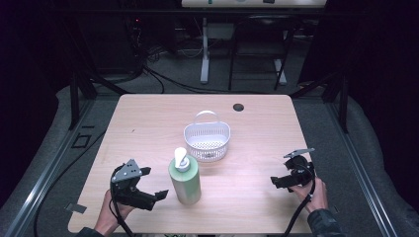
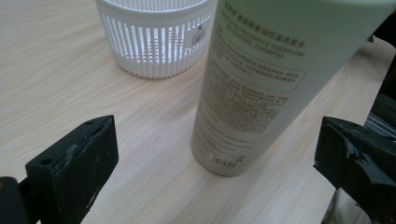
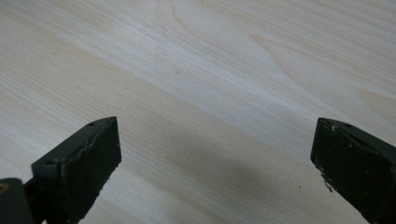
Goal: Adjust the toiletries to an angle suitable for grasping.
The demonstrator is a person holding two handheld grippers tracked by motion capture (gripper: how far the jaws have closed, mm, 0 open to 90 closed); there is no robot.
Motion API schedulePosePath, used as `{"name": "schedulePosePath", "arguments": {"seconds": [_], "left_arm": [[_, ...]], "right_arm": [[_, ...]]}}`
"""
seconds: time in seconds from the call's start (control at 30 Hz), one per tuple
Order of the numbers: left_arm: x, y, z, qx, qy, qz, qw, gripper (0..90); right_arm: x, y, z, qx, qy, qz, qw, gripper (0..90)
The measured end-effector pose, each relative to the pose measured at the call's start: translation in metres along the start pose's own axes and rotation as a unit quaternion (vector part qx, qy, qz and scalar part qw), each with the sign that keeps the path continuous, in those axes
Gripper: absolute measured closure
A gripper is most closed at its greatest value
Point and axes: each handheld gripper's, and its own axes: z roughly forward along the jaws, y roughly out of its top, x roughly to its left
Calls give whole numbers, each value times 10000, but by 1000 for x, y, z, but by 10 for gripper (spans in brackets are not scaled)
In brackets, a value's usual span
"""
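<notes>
We found the pump bottle [image 1: 185, 180] standing upright on the table [image 1: 148, 123], near the front edge and a little left of centre, its long axis vertical and its white pump head [image 1: 181, 159] on top. Just behind it, toward the far side, sat the white slotted basket [image 1: 207, 140] with its handle raised; the two looked near each other but apart, with a strip of bare wood between them in the left gripper view.

The left gripper [image 1: 151, 183] lay just beside the bottle on its left, low over the table, and it was plainly the nearer of the two. Its jaws stood wide apart with nothing between them. In its own view the bottle [image 2: 261, 88] rose between the two black jaws, nearer the right-hand one, with its base resting on the wood ahead of the tips; the basket [image 2: 154, 37] showed beyond it. So we judged that the bottle lay straight ahead of that gripper, and that a short forward push would bring the jaws to either side of its body, across the upright axis.

The right gripper [image 1: 282, 180] rested well apart, near the right front of the table, its jaws equally wide and holding nothing, looking down on bare wood
</notes>
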Motion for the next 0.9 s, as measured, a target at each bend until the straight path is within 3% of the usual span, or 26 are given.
{"name": "schedulePosePath", "arguments": {"seconds": [0.23,0.3,0.5,0.63,0.77,0.9], "left_arm": [[-2,6,-2,-57,-17,51,10000,0],[-3,9,-3,-51,56,153,9999,0],[-2,20,-6,-123,138,125,9998,0],[-10,29,2,-140,27,265,9995,0],[-13,29,9,-250,-74,185,9995,0],[-18,34,19,-319,-161,347,9988,0]], "right_arm": [[0,-1,0,3,8,42,10000,16],[-1,0,1,12,14,-1,10000,17],[1,0,1,19,16,-9,10000,18],[1,0,1,24,15,-17,10000,18],[0,0,1,27,41,-8,10000,18],[0,1,2,42,40,-24,10000,18]]}}
